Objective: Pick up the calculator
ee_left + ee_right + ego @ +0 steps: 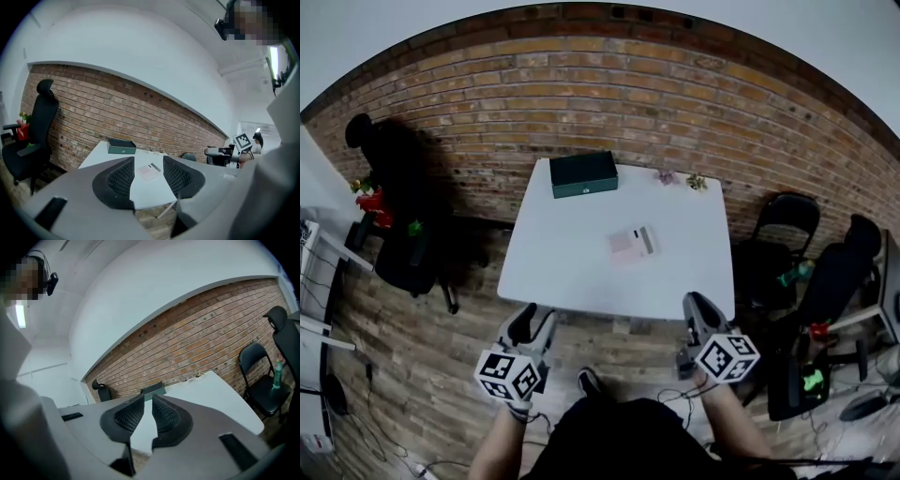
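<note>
The left gripper (536,321) and right gripper (700,307) sit at the bottom of the head view, short of the tabletop's (567,277) near edge and over the floor. The left gripper is released, its jaws wide apart and empty. The right gripper's jaws stand a narrow gap apart, gripping nothing.

Bare white tabletop lies between them and the calculator (633,244), which lies flat just right of the tabletop's middle, apart from everything else. Its long axis runs left to right in the head view, rising slightly to the right. The body is pale pink, with a darker strip at the right end.

At the far edge, upper middle of the frame, a dark green box (583,173) lies against the brick wall (609,103). Two small things (680,179), too small to make out, lie to its right. A black office chair (398,253) stands left of the tabletop, and a folding chair (787,220) stands right of it.
</note>
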A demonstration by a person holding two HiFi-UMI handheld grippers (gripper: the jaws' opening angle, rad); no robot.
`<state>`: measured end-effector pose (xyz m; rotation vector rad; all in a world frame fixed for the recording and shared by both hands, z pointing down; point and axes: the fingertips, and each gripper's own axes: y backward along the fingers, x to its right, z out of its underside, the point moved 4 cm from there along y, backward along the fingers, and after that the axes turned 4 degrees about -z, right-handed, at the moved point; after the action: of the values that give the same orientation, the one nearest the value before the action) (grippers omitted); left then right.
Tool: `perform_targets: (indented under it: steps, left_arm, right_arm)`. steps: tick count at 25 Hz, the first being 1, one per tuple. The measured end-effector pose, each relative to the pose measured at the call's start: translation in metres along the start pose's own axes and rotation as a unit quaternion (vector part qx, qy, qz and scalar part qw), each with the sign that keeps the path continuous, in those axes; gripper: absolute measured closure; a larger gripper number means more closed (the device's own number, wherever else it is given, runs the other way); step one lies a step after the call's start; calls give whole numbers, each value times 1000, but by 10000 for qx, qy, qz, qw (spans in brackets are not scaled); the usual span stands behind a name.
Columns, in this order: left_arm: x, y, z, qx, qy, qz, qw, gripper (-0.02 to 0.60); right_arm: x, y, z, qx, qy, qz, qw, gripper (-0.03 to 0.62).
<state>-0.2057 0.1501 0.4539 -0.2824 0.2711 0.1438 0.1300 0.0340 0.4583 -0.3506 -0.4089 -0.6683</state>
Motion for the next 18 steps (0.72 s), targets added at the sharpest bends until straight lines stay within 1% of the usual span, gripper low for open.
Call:
perform_targets:
  steps: [2, 5, 9, 13, 15, 18]
  left_arm:
    - [-15, -11, -3, -45, 101, 108, 9999, 393]
    - [-33, -26, -6, -121, 140, 215, 9996, 392]
    - [-47, -53, -2, -308, 250, 290, 9988, 393]
    - [-50, -77, -4, -389, 466, 300, 9977, 393]
    - [-50, -87, -9, -408, 441, 246, 9979, 393]
    - [-47, -103, -17, -403, 301, 156, 9986, 393]
  right_arm:
    - [0, -11, 3, -12, -63, 156, 9999, 534]
    - [4, -27, 6, -105, -116, 340, 9993, 526]
    - [16, -52, 4, -202, -185, 493, 9984, 519]
    - [34, -78, 4, -268, -319, 432, 9982, 513]
    - [42, -92, 2, -260, -413, 345, 9982, 510]
    - [61, -115, 0, -304, -451, 293, 9981, 507]
